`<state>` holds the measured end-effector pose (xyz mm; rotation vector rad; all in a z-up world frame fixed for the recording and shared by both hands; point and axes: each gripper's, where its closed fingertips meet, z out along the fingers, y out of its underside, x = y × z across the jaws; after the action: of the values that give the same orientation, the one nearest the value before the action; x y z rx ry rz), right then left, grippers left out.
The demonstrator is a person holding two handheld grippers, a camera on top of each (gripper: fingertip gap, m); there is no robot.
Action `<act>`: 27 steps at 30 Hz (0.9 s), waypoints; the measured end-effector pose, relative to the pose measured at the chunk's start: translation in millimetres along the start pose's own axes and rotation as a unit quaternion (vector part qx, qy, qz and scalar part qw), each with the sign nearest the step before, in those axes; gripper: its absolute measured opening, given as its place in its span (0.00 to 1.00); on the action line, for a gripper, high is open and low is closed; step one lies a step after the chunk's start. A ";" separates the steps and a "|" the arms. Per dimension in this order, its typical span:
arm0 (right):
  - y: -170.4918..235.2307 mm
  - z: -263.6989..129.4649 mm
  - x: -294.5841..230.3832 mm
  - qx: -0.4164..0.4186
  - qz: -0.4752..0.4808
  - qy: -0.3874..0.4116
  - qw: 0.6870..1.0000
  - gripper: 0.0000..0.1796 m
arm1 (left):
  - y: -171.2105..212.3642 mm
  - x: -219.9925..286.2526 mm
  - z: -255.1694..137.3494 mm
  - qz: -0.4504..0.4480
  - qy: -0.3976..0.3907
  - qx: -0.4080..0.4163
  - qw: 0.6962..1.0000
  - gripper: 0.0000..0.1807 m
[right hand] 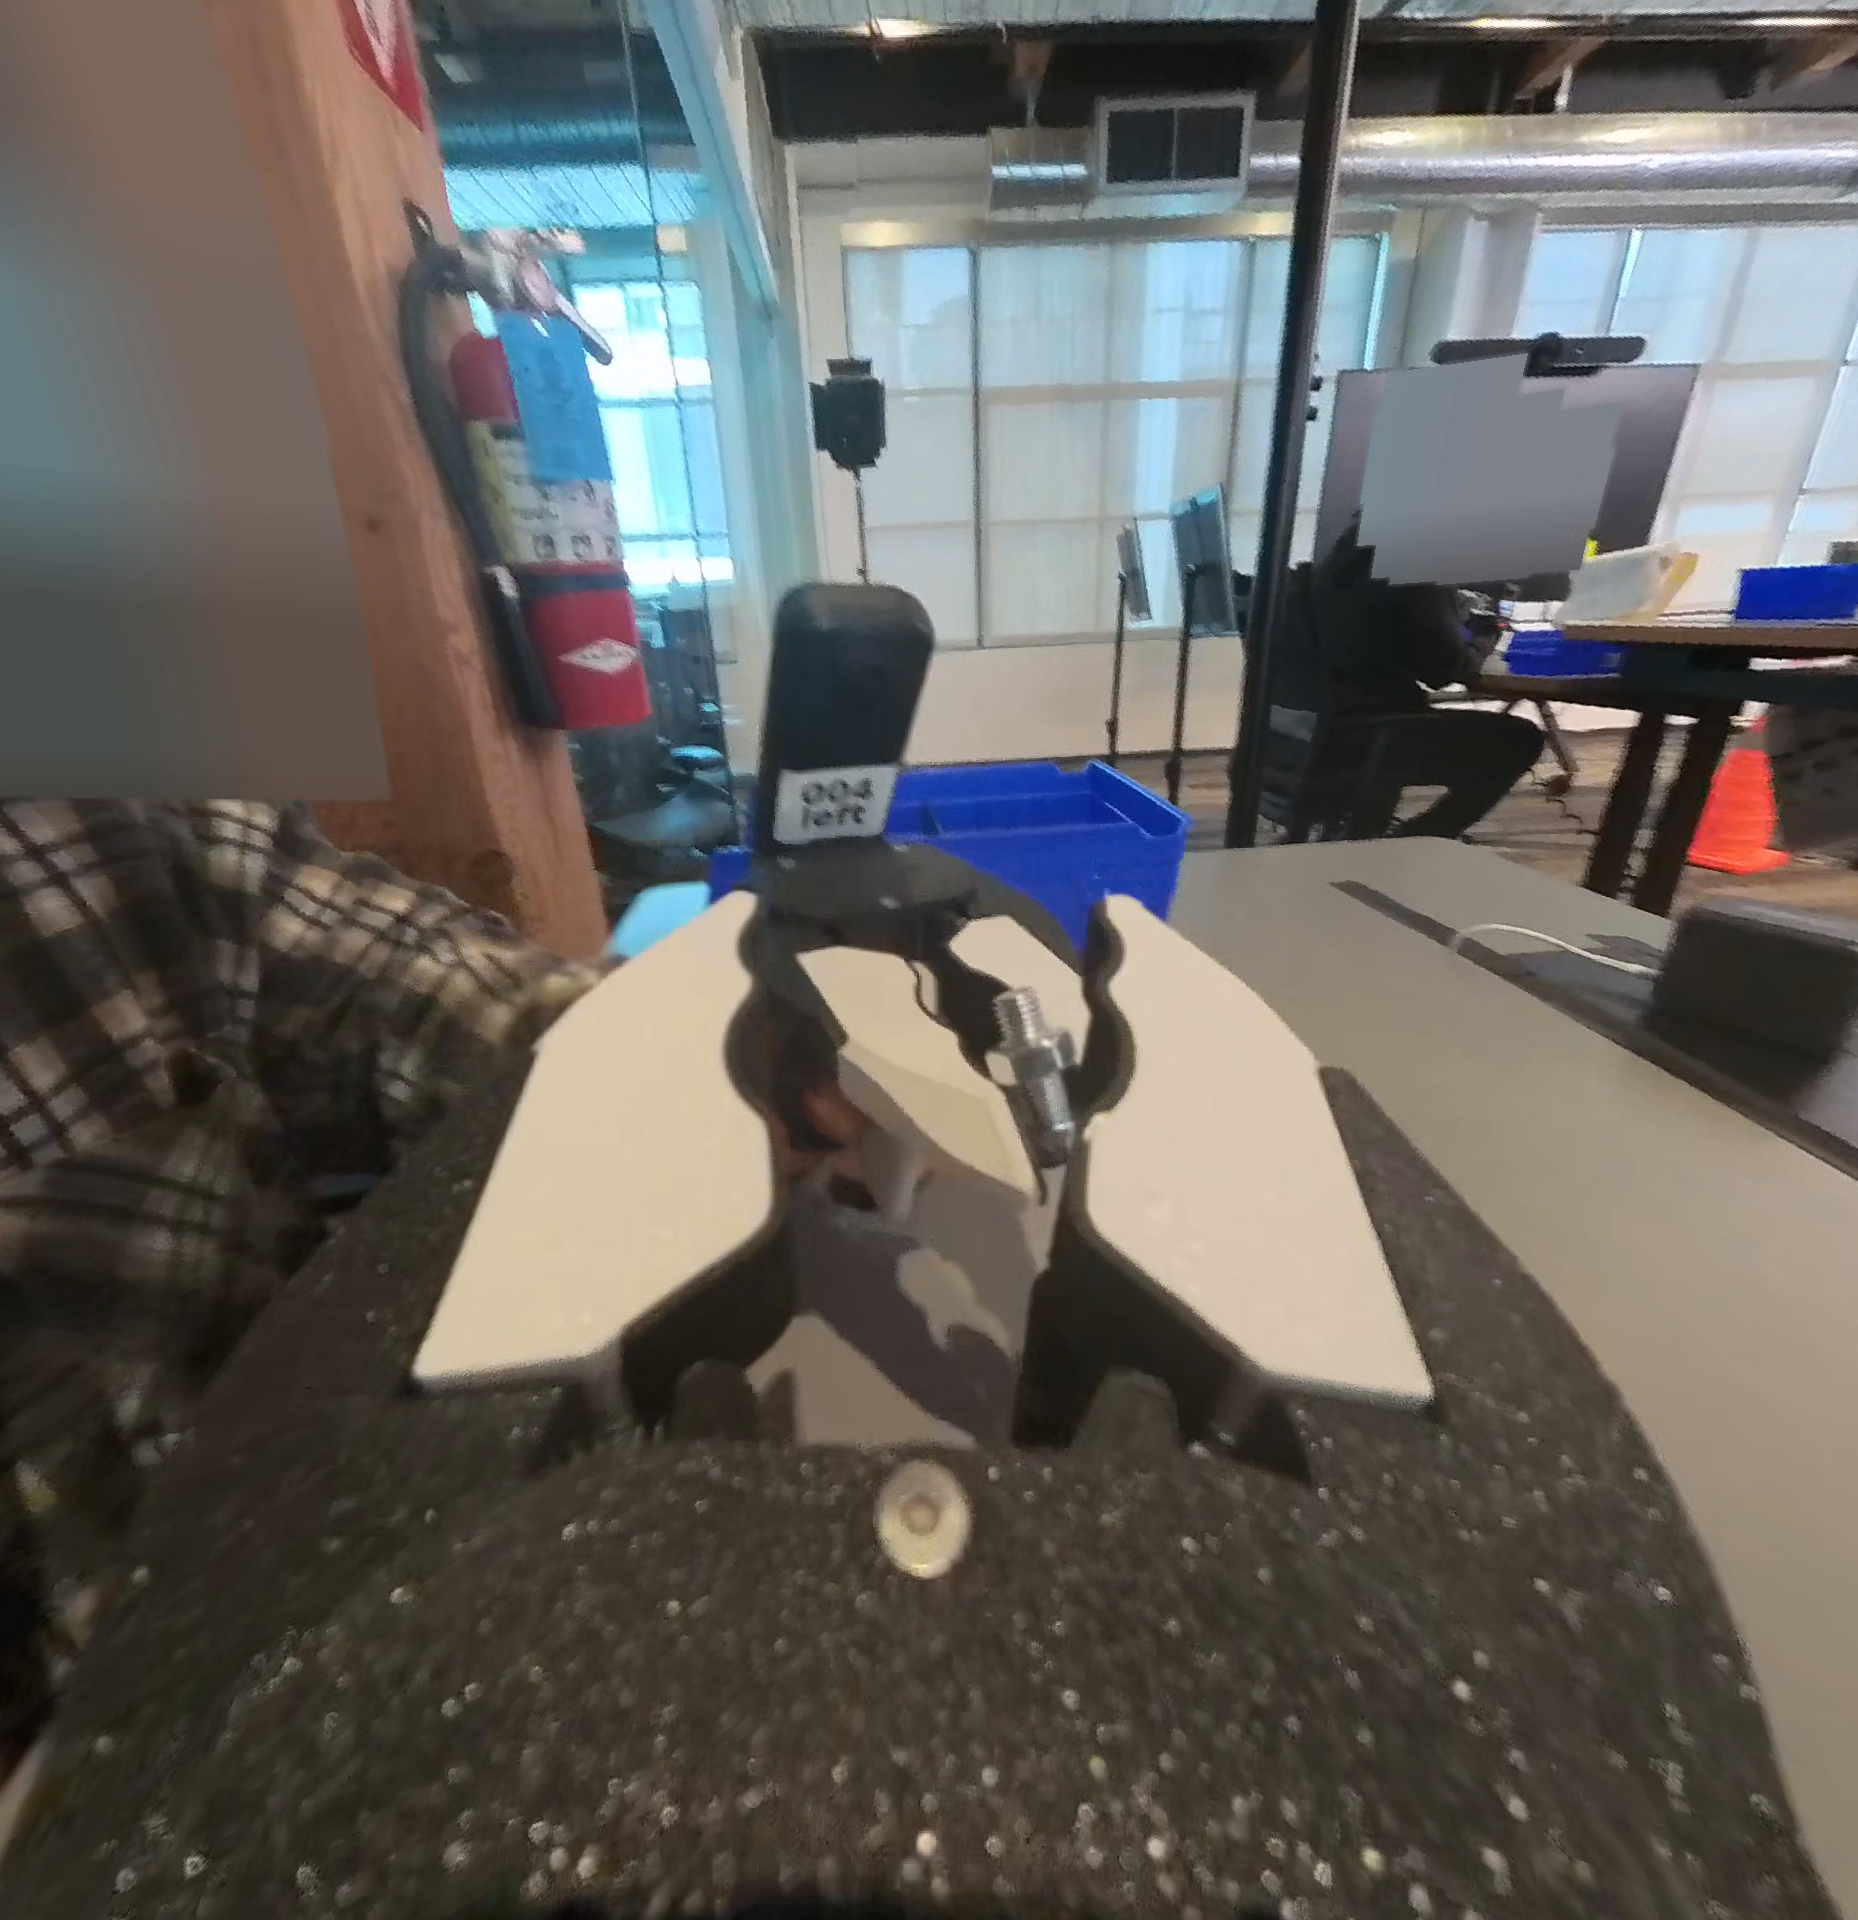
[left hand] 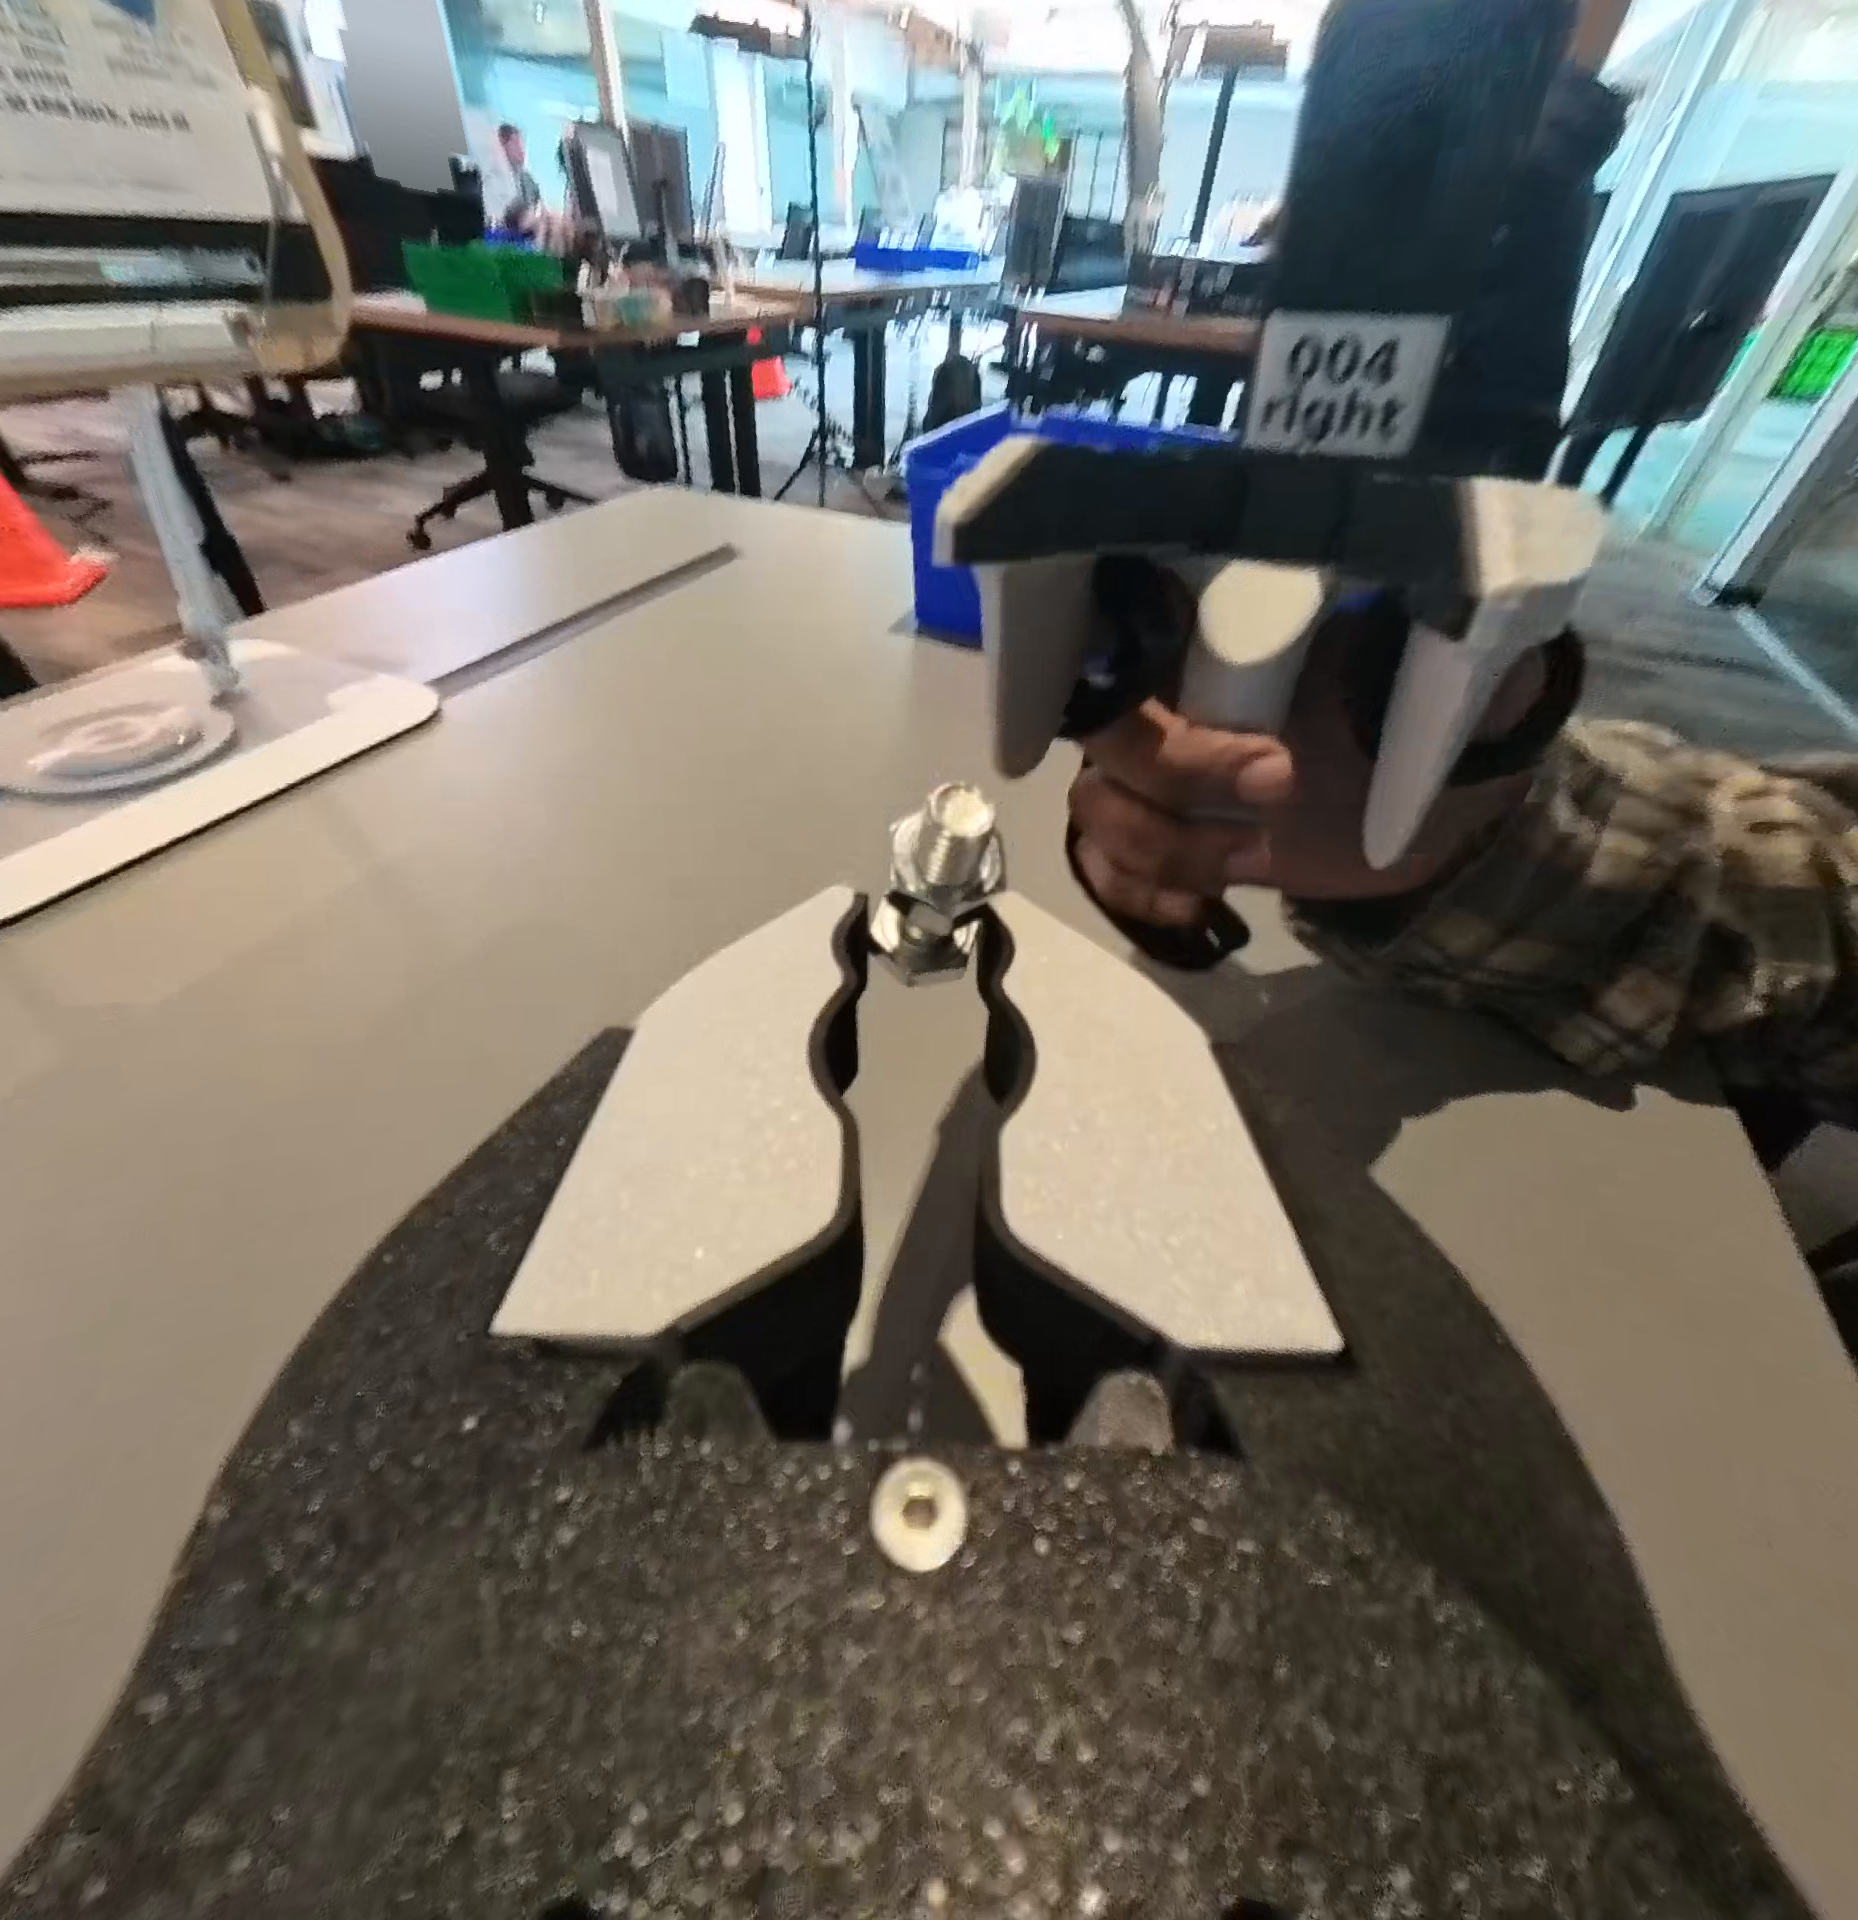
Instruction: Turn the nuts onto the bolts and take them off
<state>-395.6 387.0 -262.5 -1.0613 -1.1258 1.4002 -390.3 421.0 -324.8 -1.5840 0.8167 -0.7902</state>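
Observation:
A silver bolt (left hand: 917, 940) carries a hex nut (left hand: 946, 844) near its threaded tip. My left gripper (left hand: 920, 920) is shut on the bolt's head end and holds it tilted above the grey table (left hand: 437, 935). My right gripper (left hand: 1200, 816) hangs open just right of the nut, fingers pointing down, not touching it. In the right wrist view my right gripper (right hand: 930, 920) is wide open. The bolt (right hand: 1044, 1117) with its nut (right hand: 1020, 1070) lies between the fingers, close to the right finger (right hand: 1216, 1122). The left gripper (right hand: 852, 883) shows behind it.
A blue bin (left hand: 946, 520) stands at the table's far edge and also shows in the right wrist view (right hand: 1029, 831). A white stand base (left hand: 229, 727) lies at the left. A black box (right hand: 1766, 997) sits by a slot in the table. A plaid sleeve (left hand: 1631, 914) reaches in from the right. The grippers' ends are close to 7 cm from one another.

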 end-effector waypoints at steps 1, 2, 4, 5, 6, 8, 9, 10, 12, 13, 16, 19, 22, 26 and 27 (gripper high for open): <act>3.5 -1.5 3.6 -0.017 -0.014 0.014 1.000 0.29 | 4.0 -1.4 1.5 0.004 -0.010 -0.017 1.000 0.11; 8.2 -2.9 7.1 -0.039 -0.031 0.028 0.998 0.25 | 7.8 -3.1 2.6 0.010 -0.021 -0.034 0.999 0.10; 15.7 -3.7 11.7 -0.071 -0.060 0.050 0.994 0.22 | 13.2 -4.5 4.1 0.022 -0.036 -0.062 0.997 0.10; 19.4 -2.8 11.8 -0.083 -0.068 0.053 0.993 0.20 | 15.1 -4.3 4.8 0.025 -0.040 -0.072 0.996 0.10; 23.5 -1.4 11.8 -0.096 -0.072 0.055 0.991 0.19 | 16.6 -3.5 5.7 0.026 -0.041 -0.078 0.996 0.10; 30.7 1.0 12.5 -0.115 -0.080 0.061 0.988 0.17 | 18.8 -1.4 7.4 0.023 -0.039 -0.086 0.995 0.10; 33.5 1.2 13.4 -0.123 -0.085 0.065 0.987 0.16 | 19.8 -0.4 8.0 0.023 -0.037 -0.089 0.995 0.10; 35.5 1.1 14.7 -0.130 -0.092 0.070 0.985 0.15 | 20.2 0.5 8.4 0.025 -0.036 -0.091 0.995 0.10; 38.1 0.5 16.6 -0.142 -0.102 0.078 0.982 0.14 | 19.9 2.3 8.8 0.028 -0.033 -0.091 0.995 0.10; 38.9 0.5 16.5 -0.144 -0.105 0.078 0.981 0.13 | 19.7 3.1 8.9 0.030 -0.032 -0.092 0.995 0.10; 42.5 1.3 16.1 -0.154 -0.109 0.077 0.979 0.12 | 19.9 4.9 9.4 0.037 -0.031 -0.094 0.994 0.10; 46.7 0.9 16.1 -0.168 -0.112 0.075 0.977 0.06 | 19.6 7.0 10.0 0.041 -0.028 -0.093 0.994 0.10; 46.2 0.3 16.0 -0.168 -0.117 0.075 0.976 0.05 | 17.6 8.2 9.7 0.045 -0.027 -0.090 0.995 0.10; 41.9 -2.3 16.1 -0.161 -0.095 0.079 0.979 0.05 | 15.0 10.8 10.1 0.047 -0.020 -0.081 0.995 0.11; 38.7 -3.2 16.7 -0.152 -0.076 0.080 0.982 0.05 | 12.4 11.8 9.9 0.044 -0.016 -0.073 0.996 0.11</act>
<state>-401.0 401.6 -301.8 -1.2511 -1.2983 1.0238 -376.8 414.7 -337.8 -1.6732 0.9323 -0.6509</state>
